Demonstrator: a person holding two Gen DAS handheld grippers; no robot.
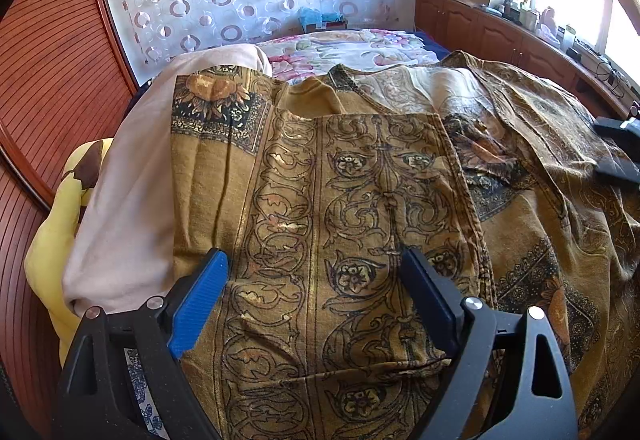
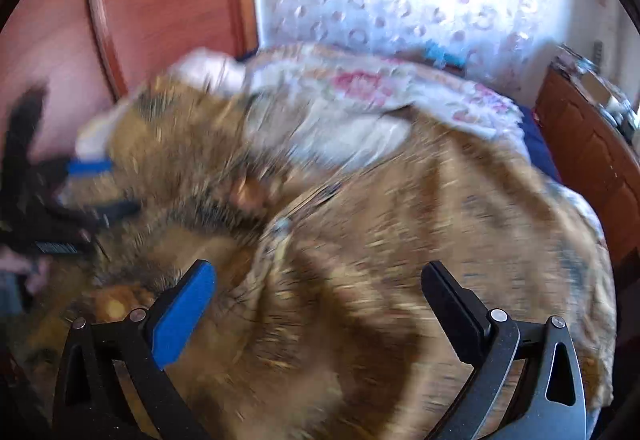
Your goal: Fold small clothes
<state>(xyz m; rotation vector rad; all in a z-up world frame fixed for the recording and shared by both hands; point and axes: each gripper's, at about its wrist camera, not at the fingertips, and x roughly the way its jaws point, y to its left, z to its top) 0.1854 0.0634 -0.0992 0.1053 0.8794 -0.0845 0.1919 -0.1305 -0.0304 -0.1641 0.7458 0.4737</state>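
A mustard-brown printed garment (image 1: 360,199) with dark scroll patterns lies spread on the bed, one panel folded over its middle. My left gripper (image 1: 316,264) is open just above the folded panel, holding nothing. The right wrist view is motion-blurred. It shows the same garment (image 2: 360,240) bunched below my right gripper (image 2: 320,276), which is open and empty. The right gripper (image 1: 618,151) also shows at the right edge of the left wrist view. The left gripper (image 2: 96,183) shows at the left of the right wrist view.
A pale pink cloth (image 1: 132,199) lies under the garment's left side. A floral bedspread (image 1: 352,47) covers the far bed. A yellow cushion (image 1: 56,240) sits at the left. Wooden wardrobe doors (image 1: 52,79) stand left. A cluttered wooden cabinet (image 1: 500,27) runs along the right.
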